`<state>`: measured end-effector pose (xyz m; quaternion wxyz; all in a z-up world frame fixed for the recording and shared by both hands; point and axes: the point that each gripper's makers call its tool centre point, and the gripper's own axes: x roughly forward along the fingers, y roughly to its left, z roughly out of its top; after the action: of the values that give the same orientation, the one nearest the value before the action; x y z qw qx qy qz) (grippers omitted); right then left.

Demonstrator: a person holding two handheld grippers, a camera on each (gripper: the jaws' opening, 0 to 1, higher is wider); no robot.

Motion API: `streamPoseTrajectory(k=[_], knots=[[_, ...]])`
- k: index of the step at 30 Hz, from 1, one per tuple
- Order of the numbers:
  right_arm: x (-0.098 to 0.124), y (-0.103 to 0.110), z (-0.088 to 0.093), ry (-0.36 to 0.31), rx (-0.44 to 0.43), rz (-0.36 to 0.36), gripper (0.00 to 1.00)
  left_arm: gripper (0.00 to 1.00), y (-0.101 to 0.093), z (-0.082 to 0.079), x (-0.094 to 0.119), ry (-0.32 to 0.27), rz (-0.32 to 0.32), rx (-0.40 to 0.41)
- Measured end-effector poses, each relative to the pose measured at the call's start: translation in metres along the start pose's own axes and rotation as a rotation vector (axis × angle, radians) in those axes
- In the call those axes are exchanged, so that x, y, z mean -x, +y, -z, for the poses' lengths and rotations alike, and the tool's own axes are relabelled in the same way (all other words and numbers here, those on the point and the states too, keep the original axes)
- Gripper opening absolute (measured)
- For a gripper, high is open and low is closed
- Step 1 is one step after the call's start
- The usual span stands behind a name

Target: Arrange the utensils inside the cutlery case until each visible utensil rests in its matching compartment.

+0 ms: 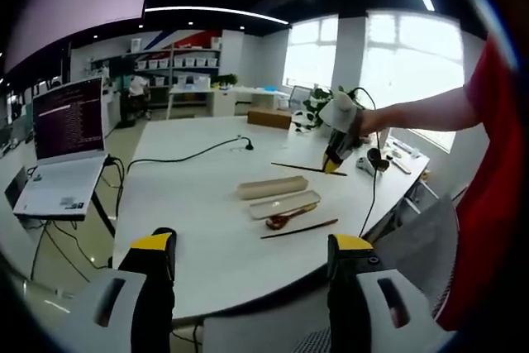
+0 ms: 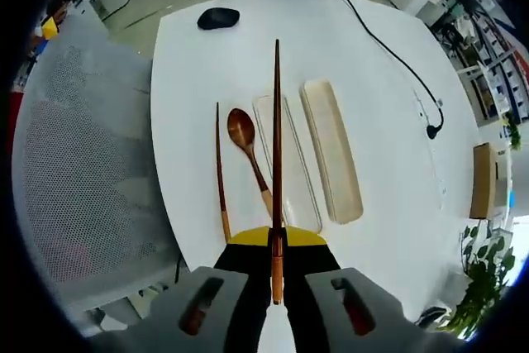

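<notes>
Chopstick of dark brown wood (image 2: 277, 155) — clamped at its lighter butt end between the closed jaws of the right gripper (image 2: 277, 266), its thin shaft pointing out above the round white table (image 2: 372, 121). In the right gripper view, a second dark wooden chopstick (image 2: 220, 171) lies on the table just beside a brown wooden spoon (image 2: 248, 150). The spoon rests next to the clear, long cutlery case tray (image 2: 289, 167); the beige case lid (image 2: 331, 150) lies alongside the tray. The left gripper (image 1: 252, 258) hangs near the table edge, jaws spread wide and holding nothing — well apart from the case. A black cable (image 2: 388, 47) crosses the far tabletop.
</notes>
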<state>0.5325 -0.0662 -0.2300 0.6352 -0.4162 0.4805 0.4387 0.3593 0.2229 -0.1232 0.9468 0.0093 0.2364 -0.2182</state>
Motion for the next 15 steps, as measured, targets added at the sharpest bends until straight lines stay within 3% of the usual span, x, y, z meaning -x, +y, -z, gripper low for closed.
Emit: streamPoseTrajectory(k=[15], knots=[[0.011, -0.04, -0.016, 0.012, 0.031, 0.034, 0.0, 0.78, 0.007, -0.007, -0.004, -0.004, 0.0, -0.003]])
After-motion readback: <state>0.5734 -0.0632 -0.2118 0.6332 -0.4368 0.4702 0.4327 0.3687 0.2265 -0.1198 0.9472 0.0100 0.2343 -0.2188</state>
